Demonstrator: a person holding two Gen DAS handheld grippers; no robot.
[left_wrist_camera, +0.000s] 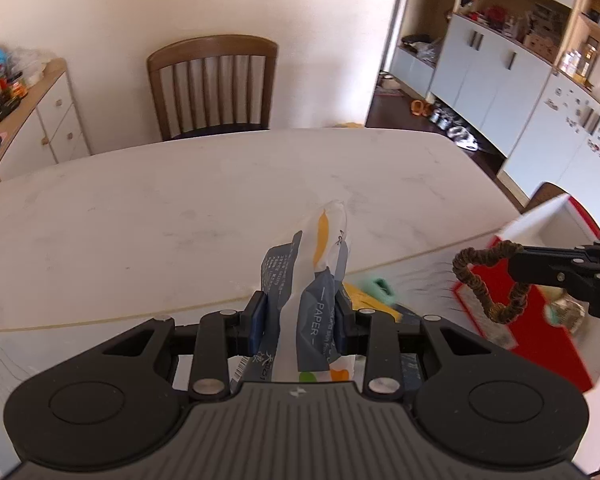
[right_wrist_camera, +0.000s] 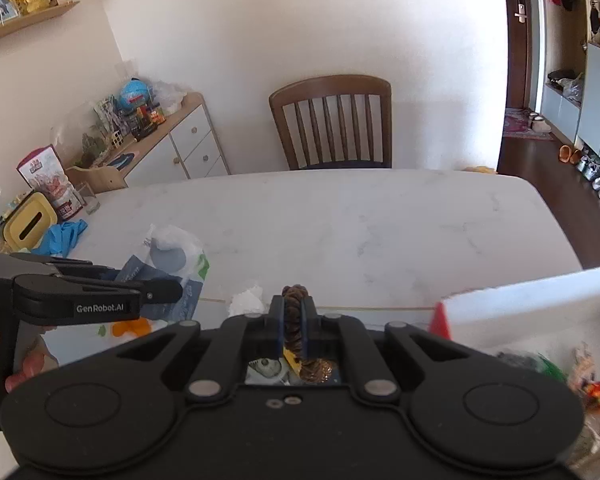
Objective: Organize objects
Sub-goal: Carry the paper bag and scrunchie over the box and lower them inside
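Above a white marble table (left_wrist_camera: 140, 208), the left gripper (left_wrist_camera: 300, 312) clamps a crumpled tissue packet (left_wrist_camera: 312, 280) between its pads, the packet's twisted end standing up past the fingertips. To its right, the right gripper (right_wrist_camera: 292, 312) pinches a brown hair scrunchie (left_wrist_camera: 488, 280) tight, the loop hanging free beyond the jaws over a red-lined white box (left_wrist_camera: 548, 320). Small items lie in the box beneath both jaws.

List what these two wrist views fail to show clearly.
- Box contents: motion-blurred in the left wrist view; cut by the right edge in the right wrist view.
- Tissue pack: lower part hidden behind the left gripper.
- Brown hair tie: mostly hidden between the right gripper fingers.
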